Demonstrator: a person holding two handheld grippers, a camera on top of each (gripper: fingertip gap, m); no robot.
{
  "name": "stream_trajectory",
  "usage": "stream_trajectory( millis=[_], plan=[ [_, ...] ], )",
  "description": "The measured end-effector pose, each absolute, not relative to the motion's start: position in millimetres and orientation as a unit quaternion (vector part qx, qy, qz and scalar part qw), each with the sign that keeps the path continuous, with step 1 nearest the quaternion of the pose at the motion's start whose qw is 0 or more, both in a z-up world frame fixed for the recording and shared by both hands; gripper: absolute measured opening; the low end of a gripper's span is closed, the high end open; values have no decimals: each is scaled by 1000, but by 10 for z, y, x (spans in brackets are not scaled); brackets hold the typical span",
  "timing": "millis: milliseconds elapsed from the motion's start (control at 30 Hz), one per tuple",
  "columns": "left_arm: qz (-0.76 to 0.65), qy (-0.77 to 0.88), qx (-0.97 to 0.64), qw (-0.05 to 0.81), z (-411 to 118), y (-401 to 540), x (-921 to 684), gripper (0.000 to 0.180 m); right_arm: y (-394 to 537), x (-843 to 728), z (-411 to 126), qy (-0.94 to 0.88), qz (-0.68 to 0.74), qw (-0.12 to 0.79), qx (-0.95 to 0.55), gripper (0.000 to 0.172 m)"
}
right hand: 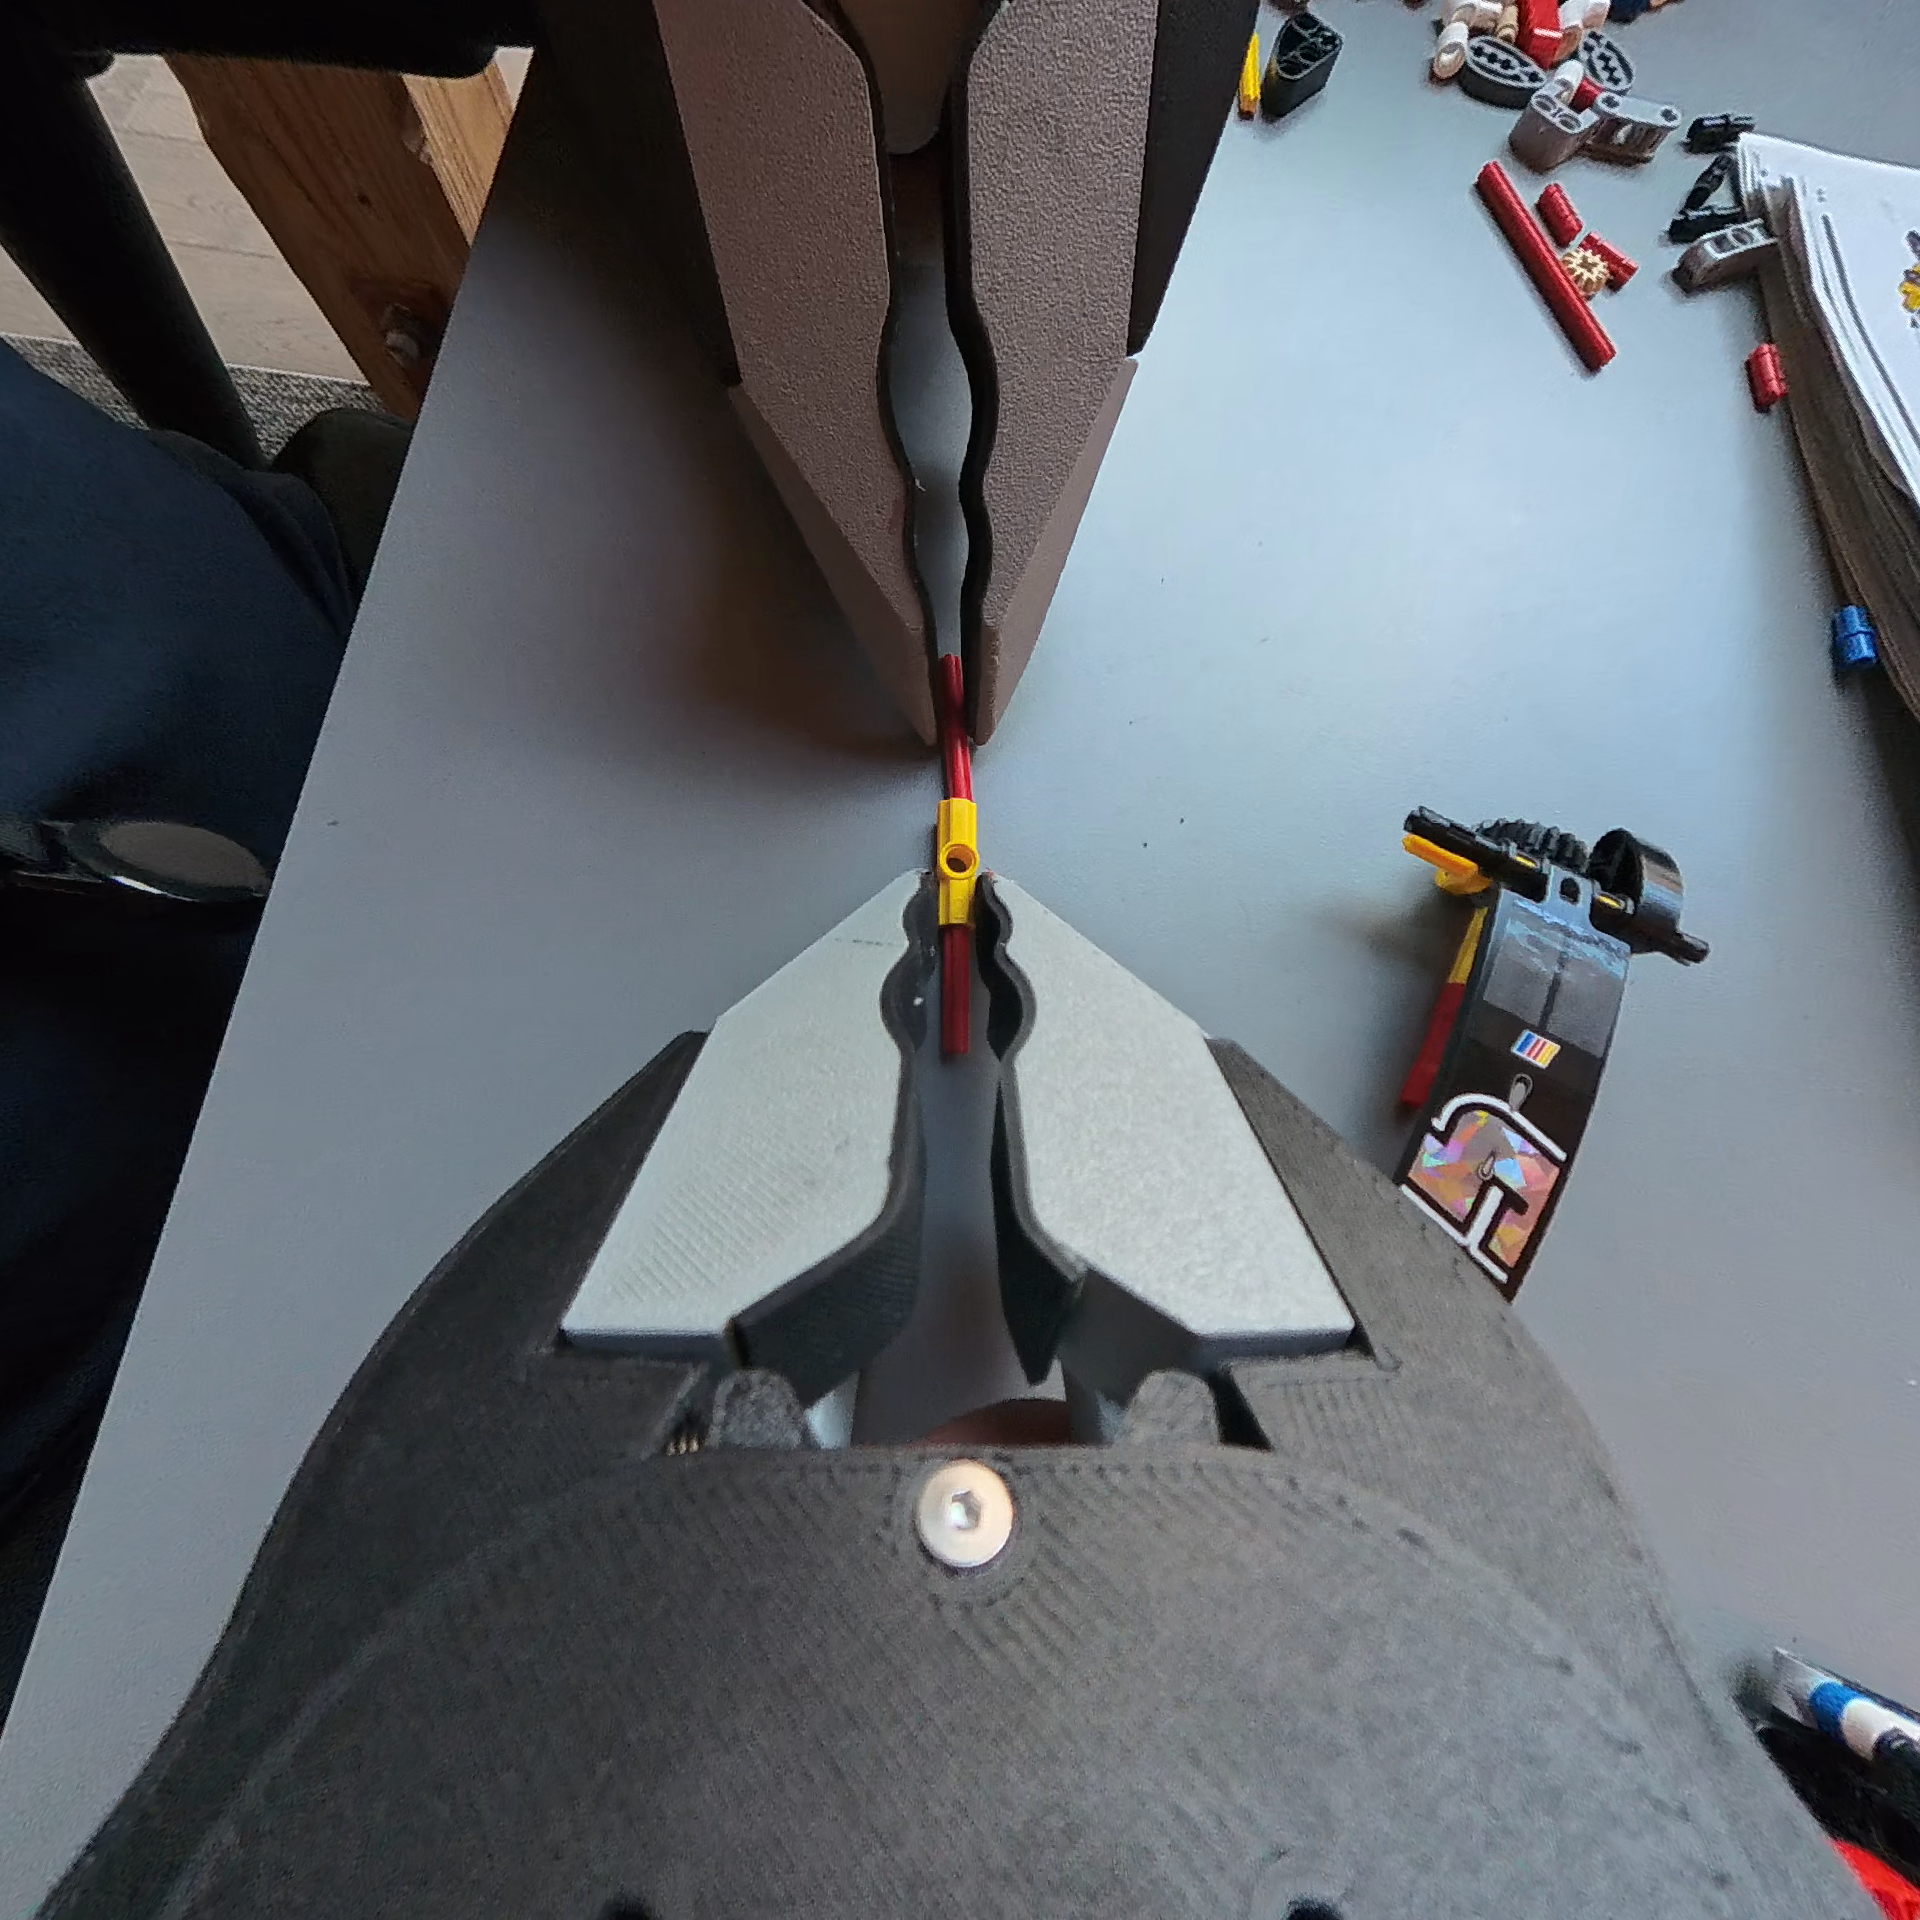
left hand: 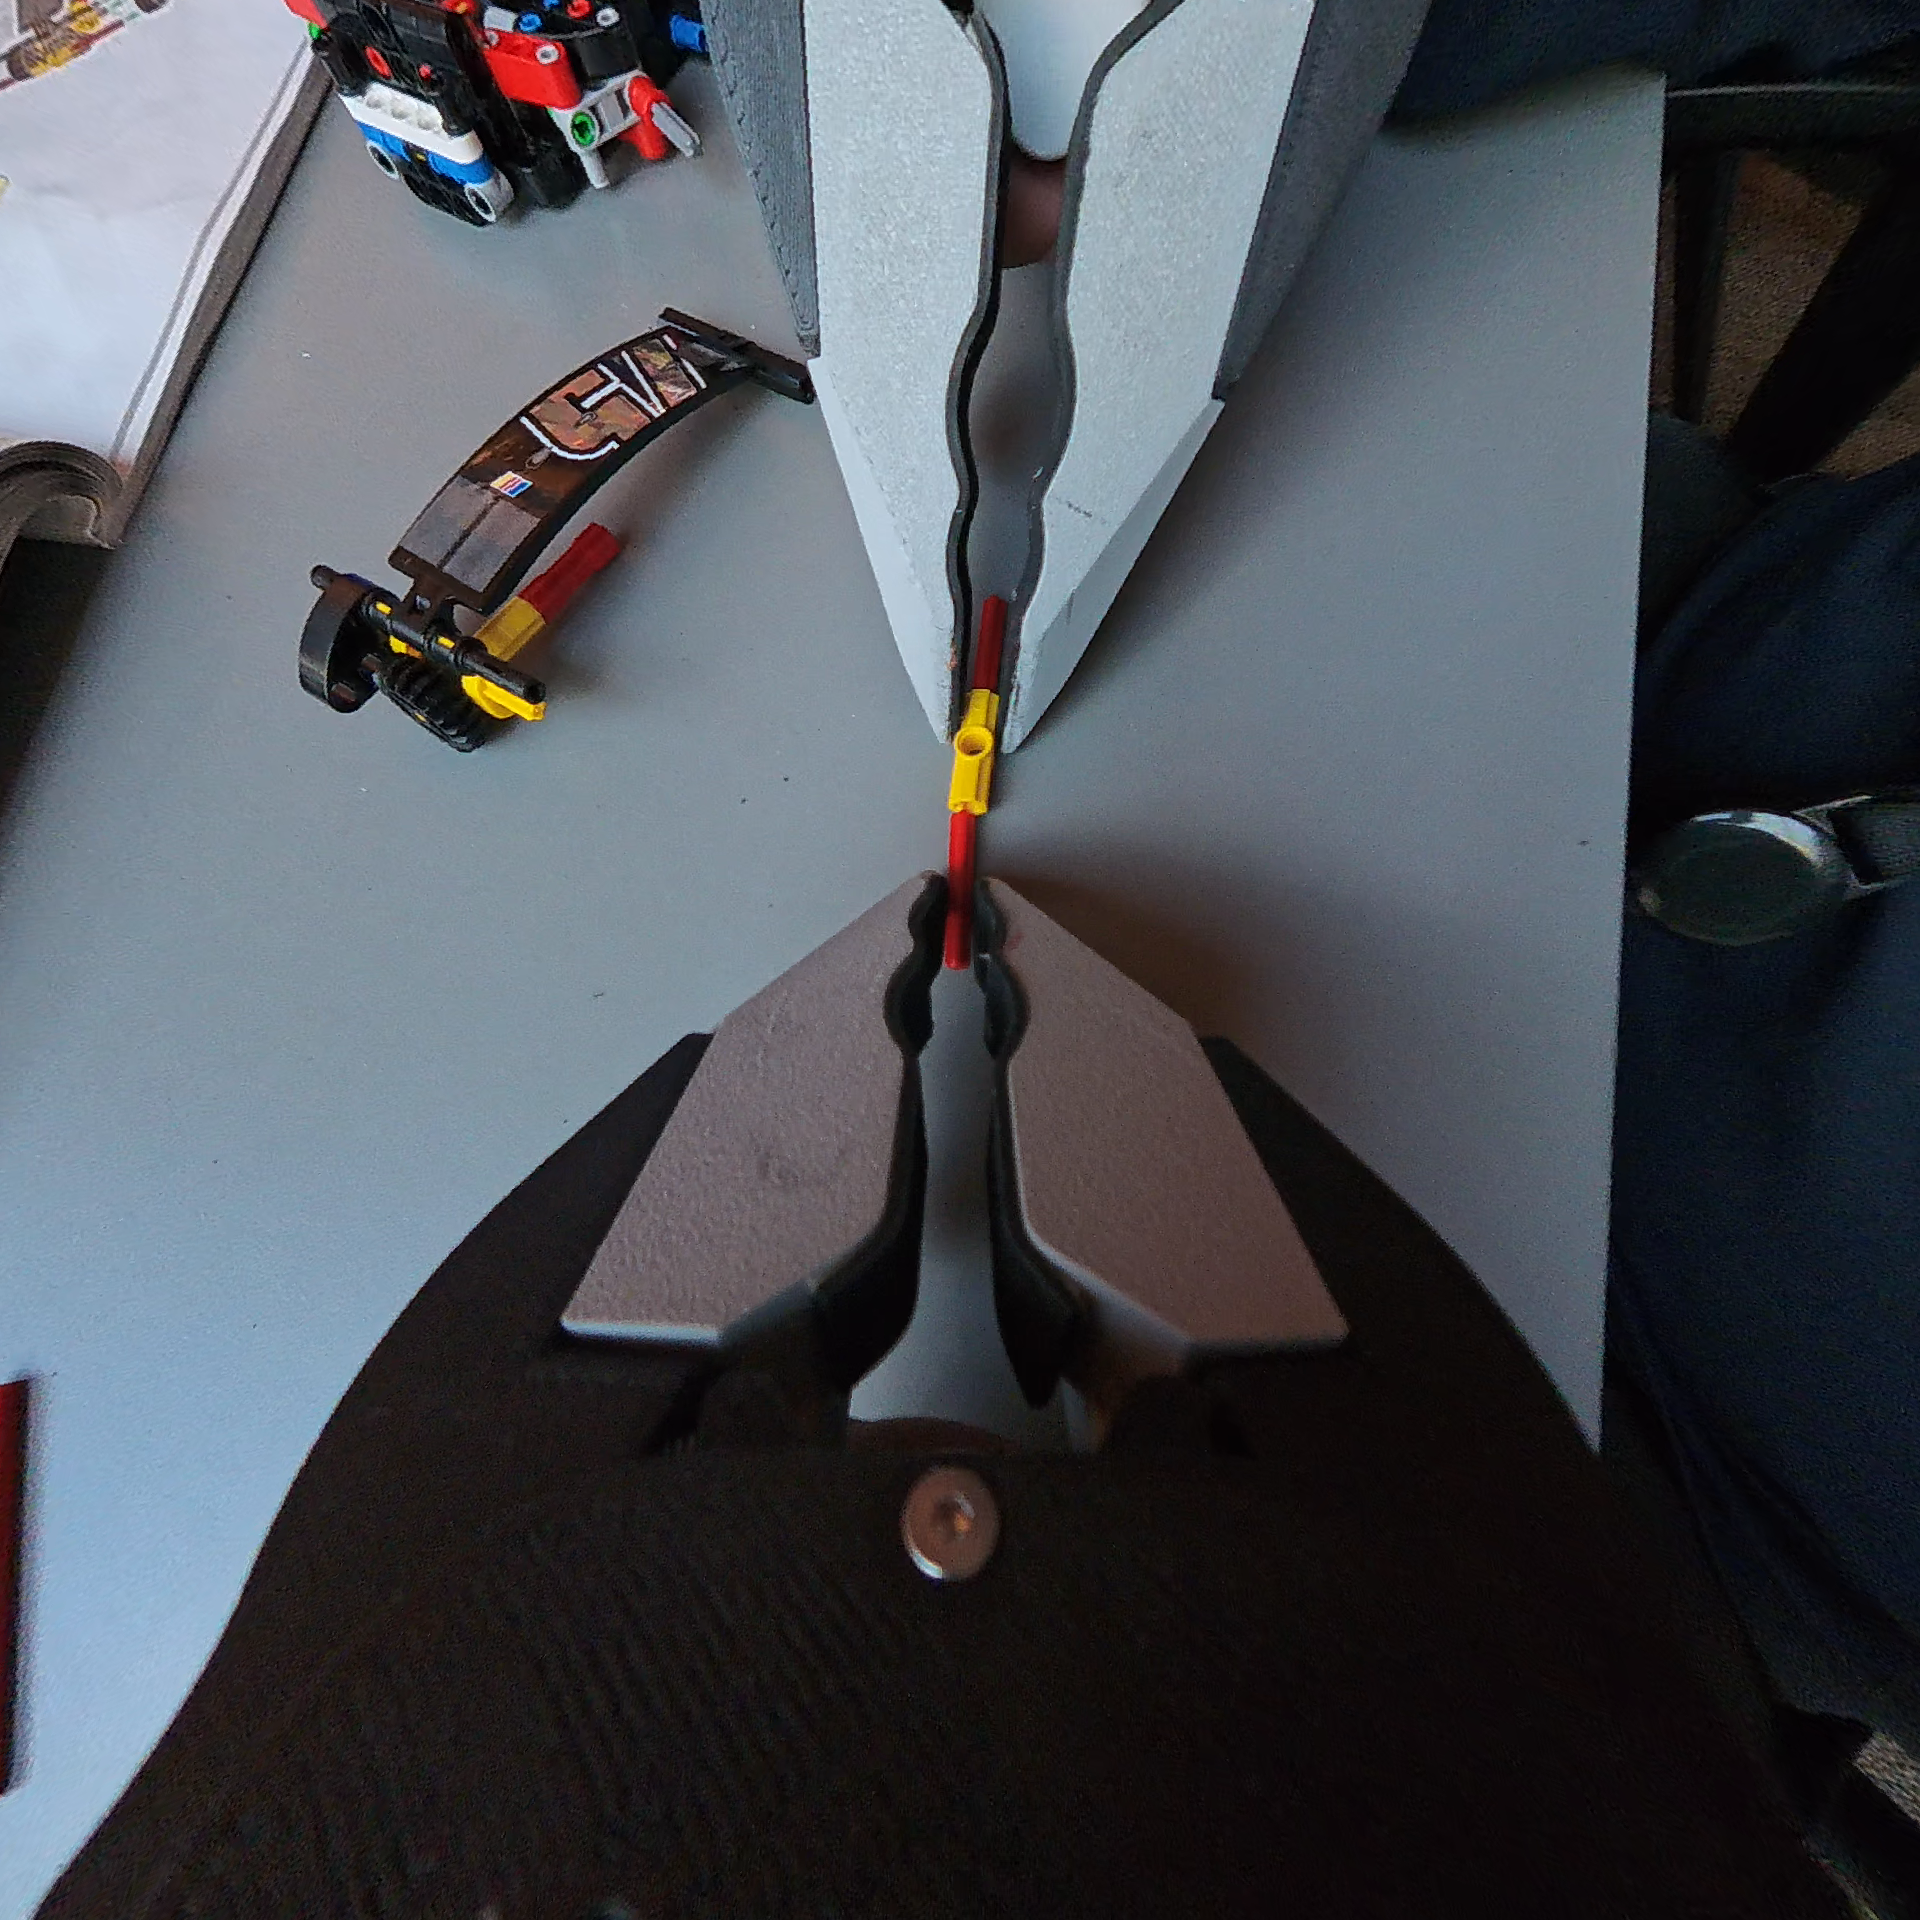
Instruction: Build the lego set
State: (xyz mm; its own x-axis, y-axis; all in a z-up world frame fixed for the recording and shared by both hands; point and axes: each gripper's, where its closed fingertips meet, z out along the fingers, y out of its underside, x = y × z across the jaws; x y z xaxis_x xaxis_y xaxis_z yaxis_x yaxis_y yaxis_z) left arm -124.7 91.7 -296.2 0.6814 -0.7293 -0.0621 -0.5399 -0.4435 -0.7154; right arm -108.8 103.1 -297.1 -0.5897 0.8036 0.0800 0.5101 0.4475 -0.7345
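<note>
A thin red axle (left hand: 963, 852) with a yellow connector (left hand: 974, 764) on it is held between both grippers above the grey table (left hand: 1351, 727). My left gripper (left hand: 961, 896) is shut on the near end of the axle. The right gripper (left hand: 982, 727) comes in from the top, tip to tip with mine. In the right wrist view my right gripper (right hand: 956, 896) is shut on the yellow connector (right hand: 956, 847), with the axle running back between its pads. The left gripper (right hand: 956, 727) grips the far end of the red axle (right hand: 956, 769).
A curved black panel with a gear assembly (left hand: 561, 457) lies to the left, also in the right wrist view (right hand: 1527, 1049). A small brick vehicle (left hand: 488, 94) and an open booklet (left hand: 114, 208) lie farther back. Loose parts (right hand: 1548, 260) lie at the far right. The table edge (left hand: 1631, 727) is close. Both grippers' tips are close together, under 4 cm apart.
</note>
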Motion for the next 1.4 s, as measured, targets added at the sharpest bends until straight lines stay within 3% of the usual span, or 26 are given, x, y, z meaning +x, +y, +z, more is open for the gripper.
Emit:
stream_trajectory(
  millis=[1400],
  plan=[
    [-152,388,-843,341,-2962,939,-1110,0,993,-1056,-2972,-852,308,216,-365,4]
  ],
)
